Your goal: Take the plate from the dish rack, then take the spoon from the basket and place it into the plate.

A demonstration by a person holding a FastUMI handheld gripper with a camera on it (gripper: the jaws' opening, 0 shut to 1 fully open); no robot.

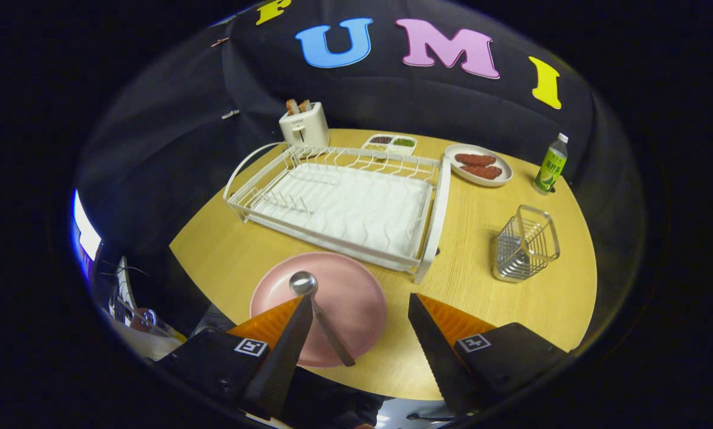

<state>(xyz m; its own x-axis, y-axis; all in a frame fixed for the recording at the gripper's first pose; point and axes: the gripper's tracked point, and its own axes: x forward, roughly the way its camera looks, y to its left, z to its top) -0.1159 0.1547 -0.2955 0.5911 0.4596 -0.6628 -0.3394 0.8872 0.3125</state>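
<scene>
A pink plate (344,292) lies flat on the wooden table (499,310), just in front of the white dish rack (338,202). A metal spoon (320,313) rests in the plate, its bowl toward the rack and its handle toward me. My gripper (359,304) hovers above the plate's near side, open, with nothing between its fingers. The left finger (285,339) overlaps the plate and sits beside the spoon's handle. The right finger (436,333) is over bare table. The wire basket (526,244) stands beyond the right finger, with nothing visible in it.
A white toaster (304,124) with bread stands behind the rack. A divided snack tray (391,143), a plate of sausages (478,165) and a green bottle (551,164) line the far side. The table's edge runs close under my fingers.
</scene>
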